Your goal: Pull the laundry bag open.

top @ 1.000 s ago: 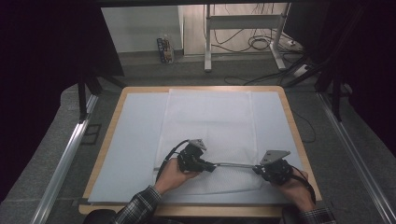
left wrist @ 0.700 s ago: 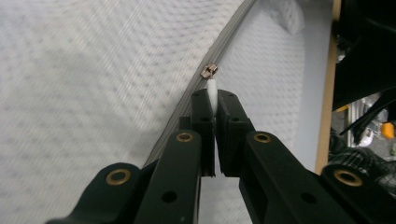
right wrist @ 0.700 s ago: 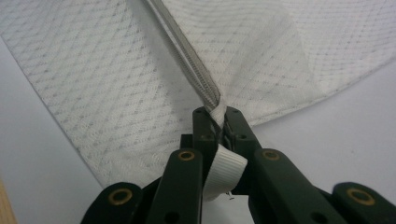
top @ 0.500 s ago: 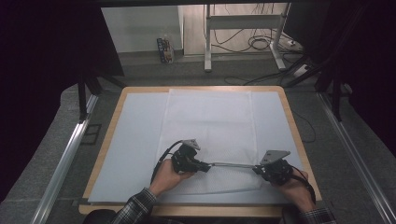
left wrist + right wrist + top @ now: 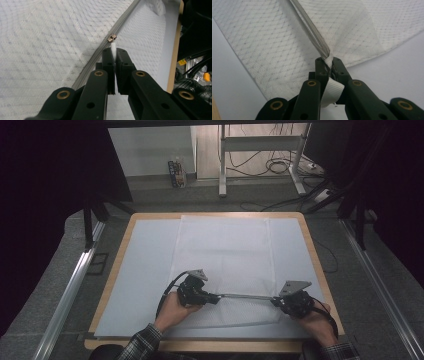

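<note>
Zipping a white mesh cover [image 5: 225, 255]: slip risks and positions.

Pulling too hard could slide the thin white pull tab [image 5: 113, 48] out of the left gripper [image 5: 112, 53], whose jaws are clamped on it; the slider [image 5: 112, 38] sits just beyond the jaw tips on the grey zipper [image 5: 100, 51]. The right gripper [image 5: 327, 62] is closed on the zipper's end and bunched fabric; a loosened hold there would slacken the zipper and could jam the slider. The cover lies flat on the table [image 5: 150, 250].
</note>
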A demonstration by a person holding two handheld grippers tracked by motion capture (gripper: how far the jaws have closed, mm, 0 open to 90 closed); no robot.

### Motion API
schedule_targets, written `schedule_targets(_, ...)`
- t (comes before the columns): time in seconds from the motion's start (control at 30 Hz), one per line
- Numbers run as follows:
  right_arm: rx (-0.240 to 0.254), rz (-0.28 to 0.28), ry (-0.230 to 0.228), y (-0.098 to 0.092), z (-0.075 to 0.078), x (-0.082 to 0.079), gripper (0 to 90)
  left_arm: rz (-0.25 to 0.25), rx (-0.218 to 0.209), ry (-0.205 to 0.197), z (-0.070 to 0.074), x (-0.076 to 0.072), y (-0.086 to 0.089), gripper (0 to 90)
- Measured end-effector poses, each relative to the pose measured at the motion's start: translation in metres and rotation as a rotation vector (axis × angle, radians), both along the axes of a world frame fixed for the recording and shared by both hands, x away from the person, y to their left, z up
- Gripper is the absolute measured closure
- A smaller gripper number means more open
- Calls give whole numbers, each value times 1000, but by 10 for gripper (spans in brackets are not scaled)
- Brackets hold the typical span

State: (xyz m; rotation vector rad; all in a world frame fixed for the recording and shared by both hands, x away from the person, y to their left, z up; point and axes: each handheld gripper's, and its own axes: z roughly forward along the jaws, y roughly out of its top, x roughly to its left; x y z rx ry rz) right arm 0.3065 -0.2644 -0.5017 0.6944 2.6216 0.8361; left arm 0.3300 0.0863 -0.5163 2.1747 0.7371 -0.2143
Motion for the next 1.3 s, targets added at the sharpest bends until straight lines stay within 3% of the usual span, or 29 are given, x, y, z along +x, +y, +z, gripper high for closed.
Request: schedule_targets(1.3,15,-7,-3,-2,0,0,844,114,-11,7,0,-17,56,875)
